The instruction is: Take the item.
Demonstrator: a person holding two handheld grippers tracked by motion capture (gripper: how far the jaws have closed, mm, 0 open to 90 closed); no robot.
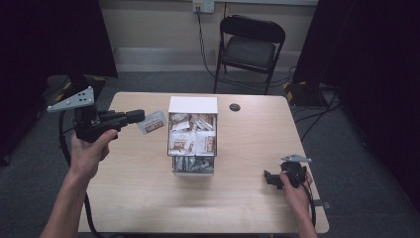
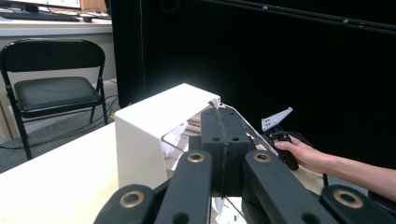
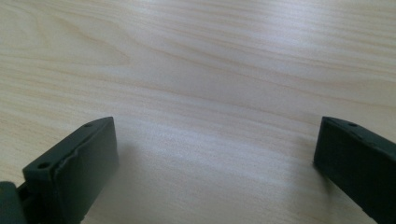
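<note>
My left gripper (image 1: pixel 140 117) is clamped on a small packet (image 1: pixel 151 122), the jaws pressed tight together with just the packet's near edge pinched between them. I hold it in the air over the left side of the table (image 1: pixel 138 198), just beside the white box (image 1: pixel 192 105) where the other packets (image 1: pixel 192 139) lie stacked in the open tray. In the left gripper view the jaws meet in one dark seam and the packet (image 2: pixel 256 135) pokes out past them as a thin, clear sliver.

My right gripper (image 1: pixel 268 178) rests low on the table near the right front corner, well apart from the box, jaws spread wide with nothing but bare wood between them.

The worry is the grip — I have the packet by one edge, and it hangs out sideways, so I judge a quick swing could let it slide or twist free. It is also close to the box, and a careless pass could knock the rim or catch the stacked packets.

The print on the packet is too small to read. The lower part of the box is dim, and I cannot tell what lies there. How much of the packet sits inside my jaws is hidden by the jaws themselves.
</note>
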